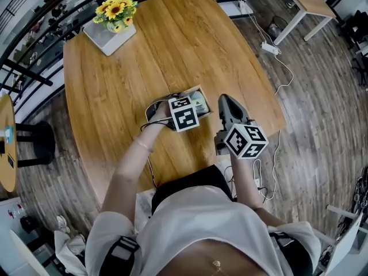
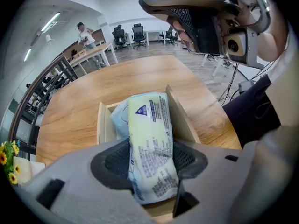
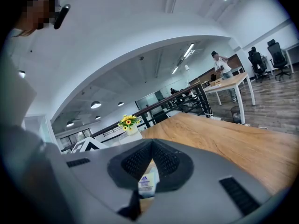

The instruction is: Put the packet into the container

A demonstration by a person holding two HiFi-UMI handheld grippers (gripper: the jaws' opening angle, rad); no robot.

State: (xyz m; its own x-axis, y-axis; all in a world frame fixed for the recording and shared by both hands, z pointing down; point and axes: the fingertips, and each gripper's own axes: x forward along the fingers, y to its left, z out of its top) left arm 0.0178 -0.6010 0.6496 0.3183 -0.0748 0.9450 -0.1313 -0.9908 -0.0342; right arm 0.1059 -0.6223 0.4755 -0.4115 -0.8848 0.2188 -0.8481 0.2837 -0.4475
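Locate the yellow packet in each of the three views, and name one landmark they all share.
Head view: packet at centre, at the wooden box.
Left gripper view: low centre, clamped in the left gripper.
Right gripper view: a sliver low centre, seen through the gap below the right gripper tips.
Shared landmark: the sunflowers.

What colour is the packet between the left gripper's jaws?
The packet is pale yellow with dark print; best in the left gripper view.
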